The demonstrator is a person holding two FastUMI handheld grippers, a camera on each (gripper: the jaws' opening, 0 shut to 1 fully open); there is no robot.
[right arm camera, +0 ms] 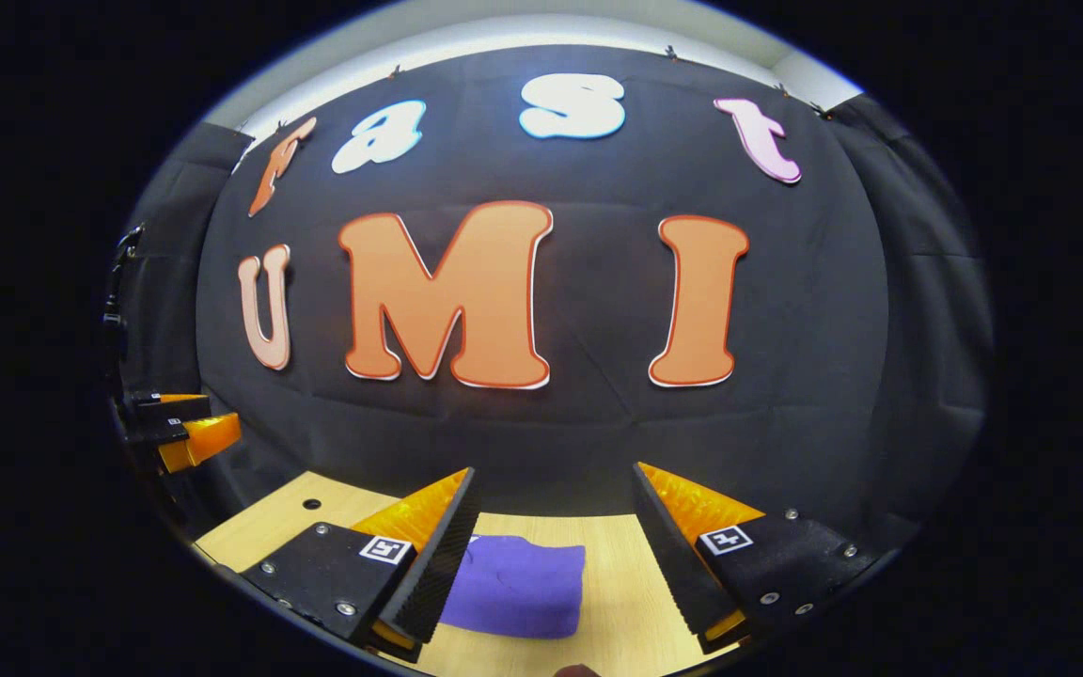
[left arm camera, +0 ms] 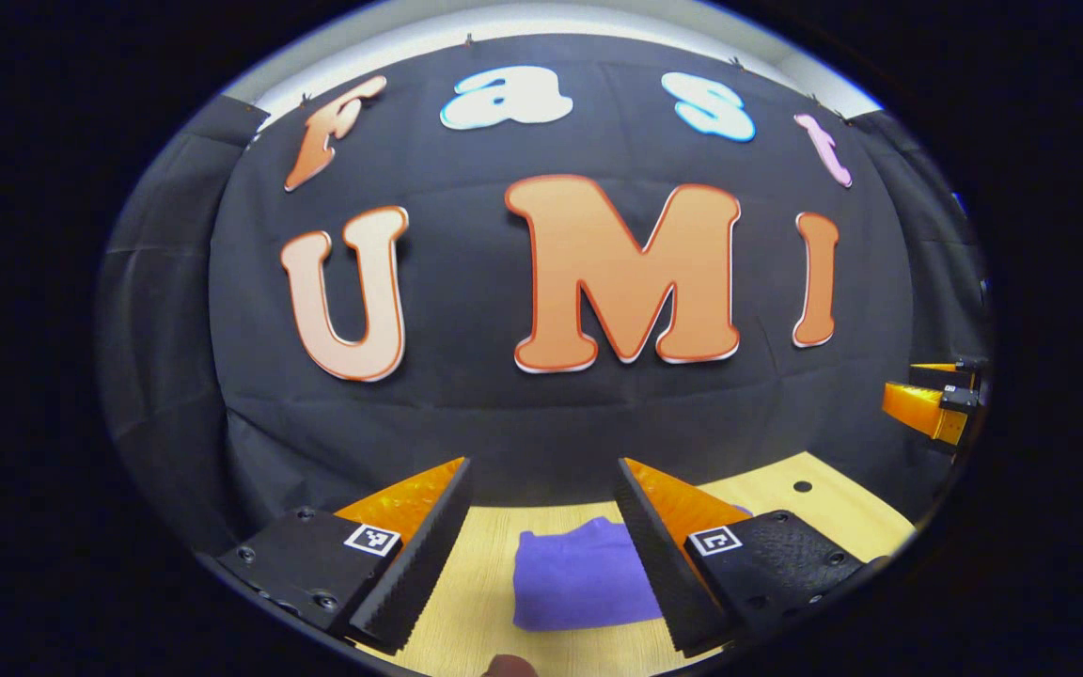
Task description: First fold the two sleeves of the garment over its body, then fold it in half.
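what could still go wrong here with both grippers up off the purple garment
1. The garment lies as a soft, compact bundle on the table with nothing pinning it, so the top layer might spring open.
2. The left gripper and right gripper both hang open right above it; a downward drift might snag the cloth and undo the fold.

The garment (left arm camera: 584,578) lies folded on the table (left arm camera: 842,512), near its front edge, with the booth wall (left arm camera: 541,414) behind the table's far edge. In the left gripper view the left gripper (left arm camera: 541,555) hangs above the table with the garment between its spread fingers, and the right gripper (left arm camera: 936,400) shows far to the right. In the right gripper view the right gripper (right arm camera: 556,564) hangs over the table (right arm camera: 335,512) with the garment (right arm camera: 518,583) beside its left finger, and the left gripper (right arm camera: 180,432) is far left.
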